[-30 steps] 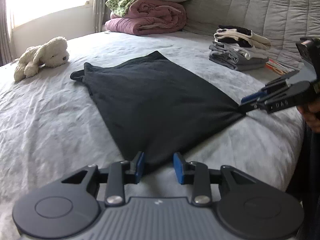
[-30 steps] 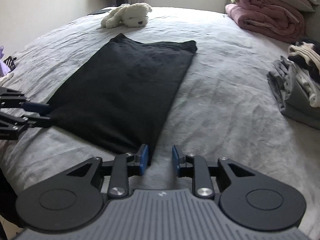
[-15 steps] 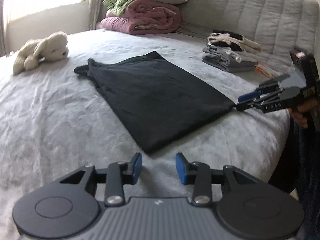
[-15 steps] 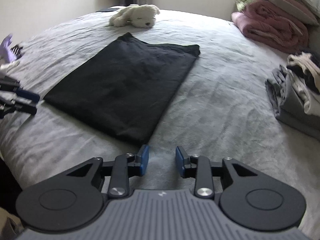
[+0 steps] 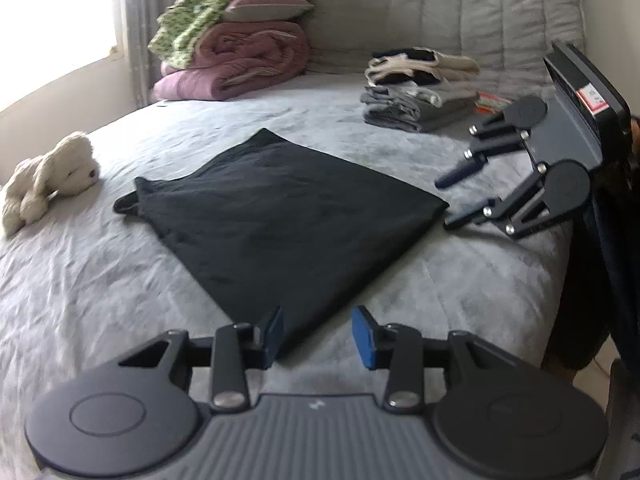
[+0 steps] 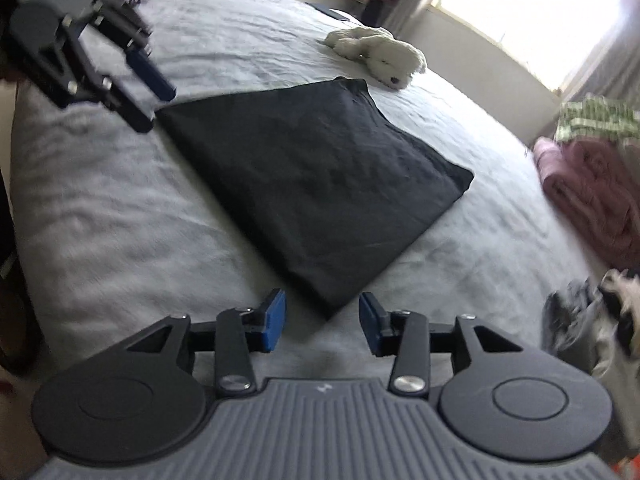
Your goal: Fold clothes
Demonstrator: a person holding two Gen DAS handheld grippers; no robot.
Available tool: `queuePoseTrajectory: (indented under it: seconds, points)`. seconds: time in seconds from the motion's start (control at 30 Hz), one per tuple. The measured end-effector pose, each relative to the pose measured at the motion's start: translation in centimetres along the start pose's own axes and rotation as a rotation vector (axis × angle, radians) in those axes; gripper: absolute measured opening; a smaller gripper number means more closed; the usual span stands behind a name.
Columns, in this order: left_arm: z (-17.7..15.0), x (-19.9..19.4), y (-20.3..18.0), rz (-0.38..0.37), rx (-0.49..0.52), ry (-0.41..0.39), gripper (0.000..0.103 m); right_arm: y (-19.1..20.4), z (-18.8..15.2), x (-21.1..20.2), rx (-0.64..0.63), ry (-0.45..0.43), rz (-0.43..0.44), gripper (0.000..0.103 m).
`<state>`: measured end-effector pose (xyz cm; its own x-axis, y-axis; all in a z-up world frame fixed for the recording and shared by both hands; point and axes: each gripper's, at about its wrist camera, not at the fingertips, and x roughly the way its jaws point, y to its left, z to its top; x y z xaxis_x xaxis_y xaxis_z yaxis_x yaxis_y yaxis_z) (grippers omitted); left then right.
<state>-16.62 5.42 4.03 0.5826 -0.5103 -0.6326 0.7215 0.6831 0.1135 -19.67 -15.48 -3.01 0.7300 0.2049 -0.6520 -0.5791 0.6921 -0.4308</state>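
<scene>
I find the black garment [image 5: 280,216] flat on the bed [image 5: 100,280], long axis running to upper left, one near corner before each opening, empty tool: left tool [image 5: 317,334], right tool [image 6: 322,322].

The left gripper [image 5: 318,334] is showing a ribbed grey housing, two round black discs with engraved circles, black linkage arms and silver screw heads. Blue pads [image 5: 365,338] are lining its black fingers. The right gripper [image 6: 322,322] is wearing the same build. Seen side-on, its grey body is carrying a red-and-white sticker [image 5: 591,100].
</scene>
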Motion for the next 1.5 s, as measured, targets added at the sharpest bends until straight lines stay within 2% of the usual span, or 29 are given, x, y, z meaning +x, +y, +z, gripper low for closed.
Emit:
queuePoseTrajectory:
  seconds: [0.13, 0.27, 0.4, 0.47, 0.53, 0.6, 0.73, 0.87, 1.07, 1.1, 1.2, 1.23, 1.4, 1.5]
  points:
    - [-0.2, 1.6, 0.8, -0.035, -0.013, 0.054, 0.042, 0.5, -0.3, 0.3, -0.159, -0.013, -0.021, 0.043]
    - [0.1, 2.0, 1.6, -0.085, -0.008, 0.088, 0.043, 1.6, -0.6, 0.6, -0.409, -0.033, -0.039, 0.043]
    - [0.4, 2.5, 2.7, -0.142, -0.023, 0.123, 0.045, 2.0, -0.8, 1.2, -0.597, -0.059, -0.038, 0.04]
    - [0.4, 2.5, 3.1, -0.163, -0.036, 0.127, 0.045, 2.1, -0.9, 1.4, -0.669, -0.073, -0.032, 0.029]
    - [0.4, 2.4, 3.1, -0.162, -0.034, 0.122, 0.045, 1.6, -0.8, 1.5, -0.658, -0.078, -0.015, 0.01]
    - [0.4, 2.2, 2.9, -0.15, -0.017, 0.112, 0.045, 0.9, -0.4, 1.3, -0.61, -0.096, -0.015, 0.005]
    - [0.3, 1.8, 1.2, -0.087, 0.132, 0.094, 0.052, -0.6, 0.6, 0.8, -0.477, -0.12, 0.015, 0.005]
    - [0.3, 1.7, -0.7, -0.01, 0.288, 0.068, 0.055, -2.3, 2.0, 0.3, -0.335, -0.125, 0.072, 0.005]
    - [0.7, 1.9, -2.2, 0.084, 0.418, 0.043, 0.055, -4.1, 3.6, -0.3, -0.197, -0.115, 0.135, 0.005]
    - [0.7, 2.0, -2.2, 0.101, 0.434, 0.041, 0.054, -4.2, 3.7, -0.4, -0.182, -0.114, 0.142, 0.005]
    - [0.6, 2.4, -2.2, 0.147, 0.475, 0.043, 0.037, -4.5, 3.9, -0.6, -0.143, -0.111, 0.161, 0.005]
    - [0.6, 2.4, -2.2, 0.159, 0.488, 0.045, 0.035, -4.8, 3.9, -0.6, -0.127, -0.109, 0.167, 0.005]
    - [0.3, 2.6, -2.9, 0.193, 0.559, 0.034, 0.035, -6.5, 4.3, -0.2, -0.047, -0.102, 0.205, 0.005]
    - [0.3, 2.8, -3.0, 0.204, 0.567, 0.037, 0.035, -7.4, 4.8, 0.1, -0.007, -0.102, 0.215, 0.005]
